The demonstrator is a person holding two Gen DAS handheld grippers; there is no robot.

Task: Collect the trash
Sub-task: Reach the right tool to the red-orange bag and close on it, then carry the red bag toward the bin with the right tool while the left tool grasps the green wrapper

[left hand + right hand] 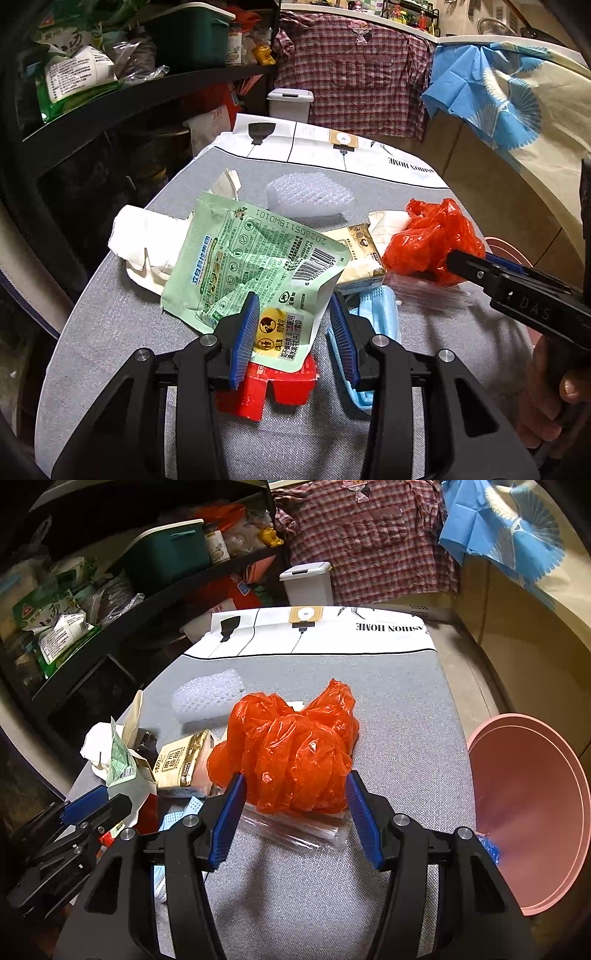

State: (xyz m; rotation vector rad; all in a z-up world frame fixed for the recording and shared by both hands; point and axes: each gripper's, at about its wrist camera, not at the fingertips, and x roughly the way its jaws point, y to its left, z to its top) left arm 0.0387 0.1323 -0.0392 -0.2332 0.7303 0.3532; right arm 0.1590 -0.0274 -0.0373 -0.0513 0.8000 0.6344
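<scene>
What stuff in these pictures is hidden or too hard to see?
- Red box, left wrist view: its top is covered by the green pouch.
- Blue face mask, both views: partly behind the left gripper.
- Clear plastic packet, right wrist view: its far part lies under the orange bag.
- Pink basin, right wrist view: cut off by the picture's edge, so its inside is unseen.

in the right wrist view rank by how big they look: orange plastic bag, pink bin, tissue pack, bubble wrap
1. pink bin, though the frame edge cuts it off
2. orange plastic bag
3. bubble wrap
4. tissue pack

The last two look close; the bubble wrap lies farther from the camera, so that order is unsure.
</scene>
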